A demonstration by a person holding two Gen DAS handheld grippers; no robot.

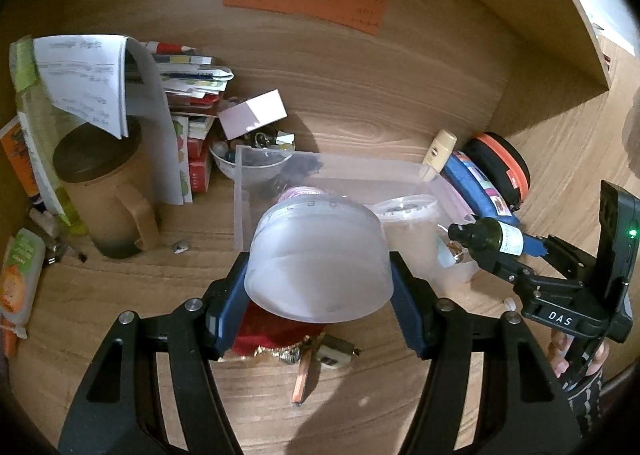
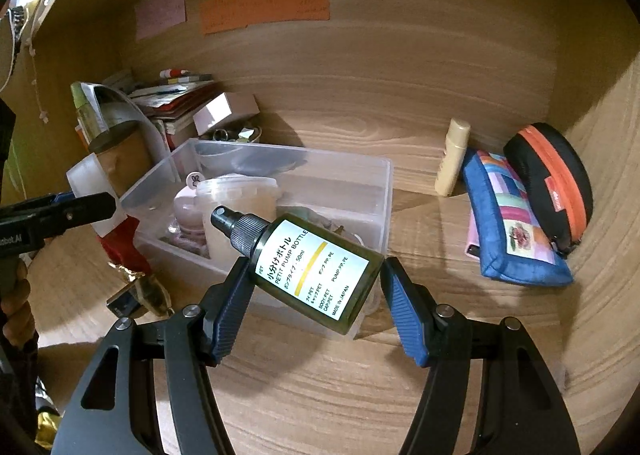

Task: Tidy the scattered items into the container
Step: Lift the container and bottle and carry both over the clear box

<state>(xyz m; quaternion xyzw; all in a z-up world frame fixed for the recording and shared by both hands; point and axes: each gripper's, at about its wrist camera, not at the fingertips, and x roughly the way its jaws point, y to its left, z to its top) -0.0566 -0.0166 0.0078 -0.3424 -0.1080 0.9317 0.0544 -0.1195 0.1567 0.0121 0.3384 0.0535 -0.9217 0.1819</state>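
My left gripper [image 1: 318, 275] is shut on a frosted white round tub [image 1: 316, 255], its blue pads pressing both sides just in front of the clear plastic box [image 1: 240, 191]. My right gripper [image 2: 316, 271] is shut on a dark green pump bottle [image 2: 316, 263] with a white label, held tilted over the box's near wall [image 2: 384, 207]. The box holds a lidded plastic cup [image 2: 236, 191] and a pink round item [image 2: 186, 203]. In the left wrist view the bottle [image 1: 492, 239] hangs at the box's right end. The right wrist view shows the tub [image 2: 86, 179] at the far left.
A red pouch with gold trim [image 1: 272, 331], a copper stick [image 1: 300, 383] and a small plug block [image 1: 336, 351] lie under my left gripper. A brown lidded mug [image 1: 108, 191] and stacked books [image 1: 188, 95] stand left. A cream tube [image 2: 454, 159], blue patchwork pouch [image 2: 516, 223] and black-orange case [image 2: 552, 175] lie right.
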